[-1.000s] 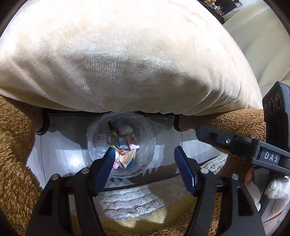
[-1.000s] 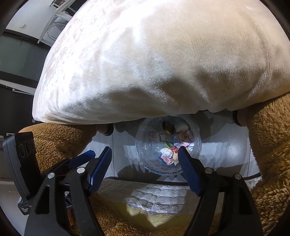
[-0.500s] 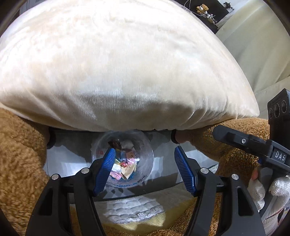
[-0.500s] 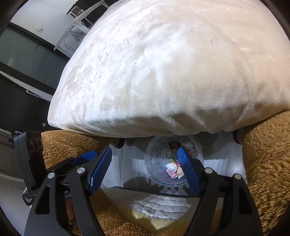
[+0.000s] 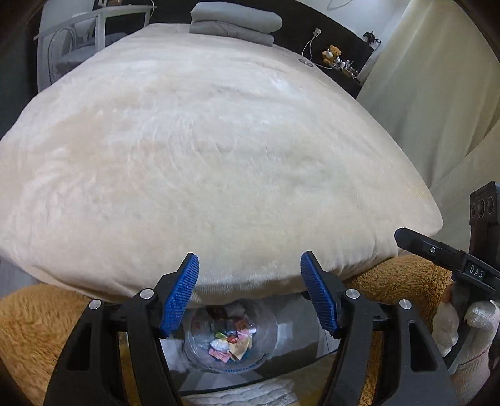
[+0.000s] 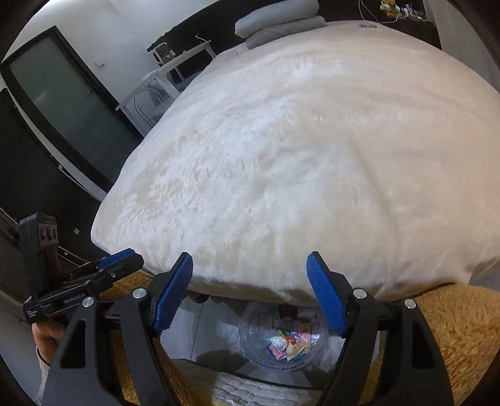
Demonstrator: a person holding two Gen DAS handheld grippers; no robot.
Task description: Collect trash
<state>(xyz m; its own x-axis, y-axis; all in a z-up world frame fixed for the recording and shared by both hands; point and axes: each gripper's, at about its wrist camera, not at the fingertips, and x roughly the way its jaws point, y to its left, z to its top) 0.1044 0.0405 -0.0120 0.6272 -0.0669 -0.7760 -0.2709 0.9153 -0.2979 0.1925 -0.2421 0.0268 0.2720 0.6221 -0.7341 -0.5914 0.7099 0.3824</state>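
A clear plastic bin [image 5: 229, 345] holding several crumpled colourful wrappers [image 5: 231, 343] stands on the floor below the bed edge; it also shows in the right wrist view [image 6: 282, 342]. My left gripper [image 5: 250, 292] is open and empty, raised above the bin and facing the cream blanket [image 5: 212, 162]. My right gripper [image 6: 250, 293] is open and empty, beside the left one, also above the bin. Each gripper shows at the edge of the other's view.
The cream plush blanket covers the bed [image 6: 312, 150]. A brown fuzzy throw [image 5: 40, 337] hangs at the bed's edge on both sides. Folded grey bedding [image 5: 234, 22] lies at the far end. A white table [image 6: 162, 84] stands by a dark door.
Both grippers have risen and tilted up. The bin has dropped low in both views and the top of the bed and the room beyond have come into sight.
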